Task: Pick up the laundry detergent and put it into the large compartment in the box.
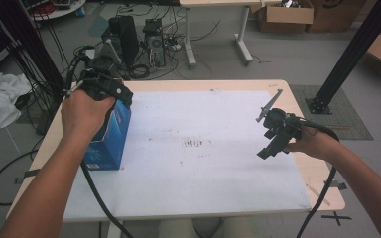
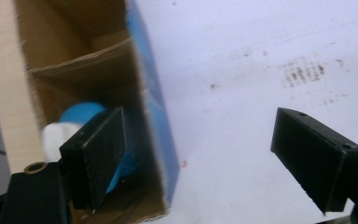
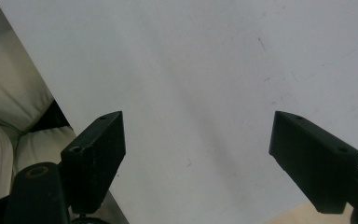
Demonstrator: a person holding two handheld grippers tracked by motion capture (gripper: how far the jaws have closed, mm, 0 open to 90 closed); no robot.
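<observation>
Under the left gripper [image 2: 198, 161], jaws spread w/ nothing between, sits the open blue box [image 2: 156, 107], a blue-white bottle [image 2: 74, 123] lying inside; right gripper [image 3: 196, 161] also spread, over the white mat [image 3: 191, 70]

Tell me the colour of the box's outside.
Blue; the box shows it best in the high view, with plain brown cardboard inside.

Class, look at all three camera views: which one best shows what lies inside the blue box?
The left gripper view: it looks down into the open blue box, showing a cardboard divider and a blue and white object inside. The high view shows the box's outside under the left hand. The right gripper view faces the white mat.
</observation>
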